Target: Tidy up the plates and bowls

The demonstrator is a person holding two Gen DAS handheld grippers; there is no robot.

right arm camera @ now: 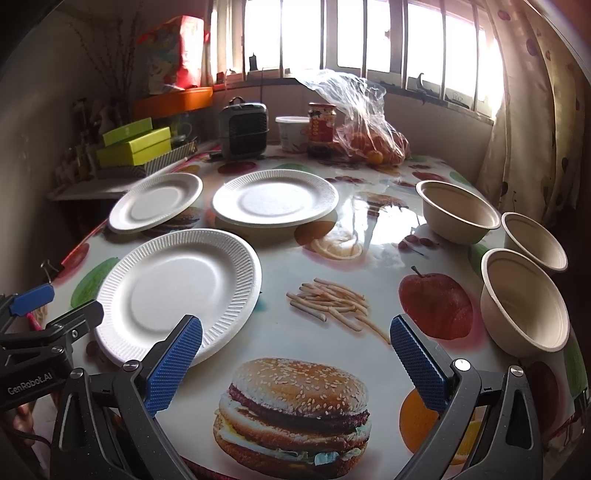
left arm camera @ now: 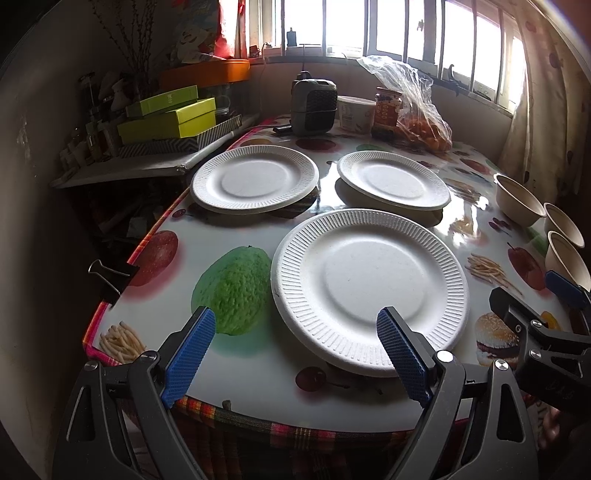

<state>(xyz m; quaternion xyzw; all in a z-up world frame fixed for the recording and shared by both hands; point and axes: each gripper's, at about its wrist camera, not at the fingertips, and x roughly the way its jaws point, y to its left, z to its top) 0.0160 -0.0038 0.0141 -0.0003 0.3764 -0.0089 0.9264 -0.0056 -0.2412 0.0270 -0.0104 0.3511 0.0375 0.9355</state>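
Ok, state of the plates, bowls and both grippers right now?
Near plate: flat on table, empty, unstacked.
Far left plate: flat, empty, alone.
Far right plate: flat, empty, alone.
Three bowls: upright, empty, side by side, not nested.
Left gripper: open, empty.
Right gripper: open, empty.

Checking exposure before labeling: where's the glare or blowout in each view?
Left wrist: window blown out; glare streak on the tablecloth beside the far right plate; left wall in deep shadow. Right wrist: window also clipped, specular patch on the tablecloth left of the bowls; fisheye bends the edges.
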